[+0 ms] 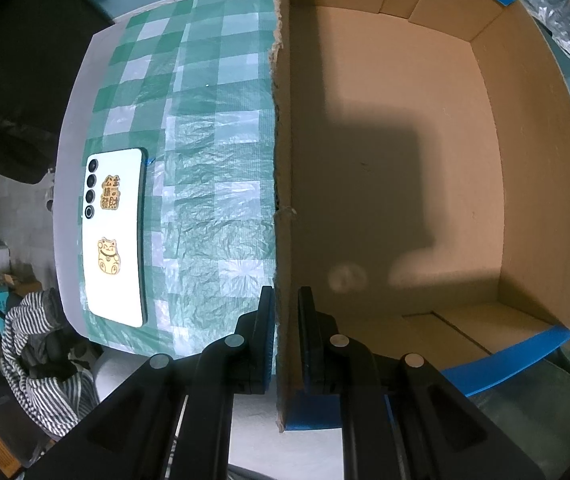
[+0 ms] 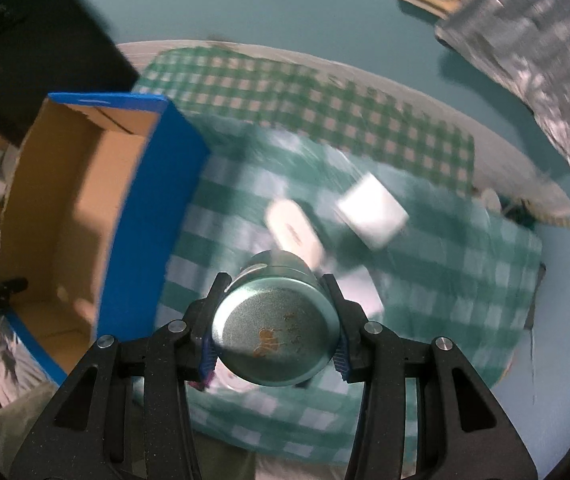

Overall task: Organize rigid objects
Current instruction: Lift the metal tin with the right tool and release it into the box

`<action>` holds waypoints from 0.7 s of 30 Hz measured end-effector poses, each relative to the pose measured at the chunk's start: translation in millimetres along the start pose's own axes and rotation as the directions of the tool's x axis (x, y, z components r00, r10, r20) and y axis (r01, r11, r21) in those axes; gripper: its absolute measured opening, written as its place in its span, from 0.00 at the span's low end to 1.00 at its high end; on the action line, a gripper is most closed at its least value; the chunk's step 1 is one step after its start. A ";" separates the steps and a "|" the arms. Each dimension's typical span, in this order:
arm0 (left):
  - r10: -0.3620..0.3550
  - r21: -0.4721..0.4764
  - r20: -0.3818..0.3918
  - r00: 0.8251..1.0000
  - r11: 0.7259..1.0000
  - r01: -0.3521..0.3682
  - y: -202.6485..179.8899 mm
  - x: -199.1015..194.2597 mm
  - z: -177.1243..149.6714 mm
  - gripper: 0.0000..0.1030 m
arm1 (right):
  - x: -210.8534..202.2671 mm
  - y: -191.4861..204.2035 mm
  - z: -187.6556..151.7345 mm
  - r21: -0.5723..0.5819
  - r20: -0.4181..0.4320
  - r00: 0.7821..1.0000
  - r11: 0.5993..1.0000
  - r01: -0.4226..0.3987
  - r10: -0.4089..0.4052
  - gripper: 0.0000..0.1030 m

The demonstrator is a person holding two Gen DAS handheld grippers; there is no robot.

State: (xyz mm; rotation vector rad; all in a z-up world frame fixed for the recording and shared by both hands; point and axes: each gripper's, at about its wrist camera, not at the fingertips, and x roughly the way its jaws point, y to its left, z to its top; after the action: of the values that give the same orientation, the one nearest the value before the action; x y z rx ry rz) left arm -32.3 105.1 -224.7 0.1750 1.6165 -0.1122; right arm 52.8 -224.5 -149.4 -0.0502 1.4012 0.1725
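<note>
The left gripper (image 1: pixel 285 312) clamps the box (image 1: pixel 283 120) wall, apparently to steady it, while the right gripper (image 2: pixel 276 312) grips a tin (image 2: pixel 275 332) above the cloth (image 2: pixel 445 280) beside it.

I see the cardboard box (image 1: pixel 405 160) standing open-topped on the table, brown inside with blue tape on its rim, nothing in it, one wall torn and ragged along the top. Beside that wall, toward the table's edge, a white phone (image 1: pixel 115 236) lies flat, back up, with four camera lenses in a row and two gold stickers on it. In the right wrist view a round teal metal tin (image 2: pixel 275 320) is off the cloth, lid toward me, faint gold print on the lid. Beyond it, blurred, a white oblong object (image 2: pixel 295 232) and a white blocky object (image 2: pixel 373 210) lie on the checked cloth near the table's middle; I cannot tell what they are.
</note>
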 end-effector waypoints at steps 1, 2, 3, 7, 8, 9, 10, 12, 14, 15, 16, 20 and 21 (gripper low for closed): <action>0.001 0.002 -0.001 1.000 1.000 -0.001 -0.5 1.0 -0.1 0.11 | -0.5 5.8 5.1 -0.014 0.001 1.000 1.000 -0.003 0.003 0.43; 0.002 0.005 -0.002 1.000 1.000 -0.002 -1.1 1.2 0.2 0.11 | -0.4 13.6 11.5 -0.033 0.005 1.000 0.999 -0.007 0.007 0.43; 0.002 0.007 -0.004 1.000 1.000 -0.002 -1.6 1.9 0.4 0.11 | -1.2 20.8 17.2 -0.050 0.008 1.000 0.999 -0.008 0.009 0.43; 0.004 0.010 -0.013 1.000 1.000 -0.004 -3.8 3.2 1.6 0.10 | -1.3 50.8 37.9 -0.125 0.018 1.000 0.992 -0.014 0.016 0.43; 0.004 0.010 -0.014 1.000 1.000 -0.004 -4.4 3.1 1.5 0.10 | -0.4 56.4 42.1 -0.138 0.019 1.000 0.990 -0.013 0.016 0.43; 0.005 0.012 -0.015 1.000 1.000 -0.005 -4.3 2.7 1.3 0.10 | 0.5 61.7 46.1 -0.150 0.019 1.000 0.989 -0.012 0.015 0.43; 0.008 0.013 -0.016 1.000 1.000 -0.007 -4.3 2.9 1.3 0.10 | 1.9 66.8 50.5 -0.161 0.018 1.000 0.987 -0.010 0.013 0.43; 0.008 0.012 -0.019 1.000 1.000 -0.008 -4.6 3.5 1.4 0.10 | 4.1 77.3 59.0 -0.185 0.020 1.000 0.983 -0.009 0.013 0.43; 0.009 0.013 -0.019 1.000 1.000 -0.009 -3.7 3.0 1.6 0.10 | 6.8 89.7 68.6 -0.211 0.020 1.000 0.977 -0.011 0.016 0.43; 0.009 0.012 -0.019 1.000 1.000 -0.008 -3.6 2.7 1.6 0.10 | 7.8 93.6 71.7 -0.219 0.021 1.000 0.976 -0.011 0.016 0.43; 0.009 0.010 -0.020 1.000 1.000 -0.009 -2.9 2.7 1.7 0.10 | 8.9 97.1 74.7 -0.227 0.022 1.000 0.974 -0.013 0.019 0.43; 0.008 0.004 -0.022 1.000 1.000 -0.008 0.8 3.4 1.5 0.10 | 22.8 113.8 87.7 -0.267 0.003 1.000 0.964 -0.013 0.014 0.43; 0.008 0.004 -0.022 1.000 1.000 -0.008 2.0 4.1 1.3 0.10 | 26.4 116.6 89.1 -0.274 -0.003 1.000 0.962 -0.014 0.014 0.43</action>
State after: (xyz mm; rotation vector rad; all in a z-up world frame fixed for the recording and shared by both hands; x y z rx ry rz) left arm -30.9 107.0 -228.7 0.1864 1.6379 -0.1076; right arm 126.4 -94.9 -152.4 -0.2699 1.3708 0.3782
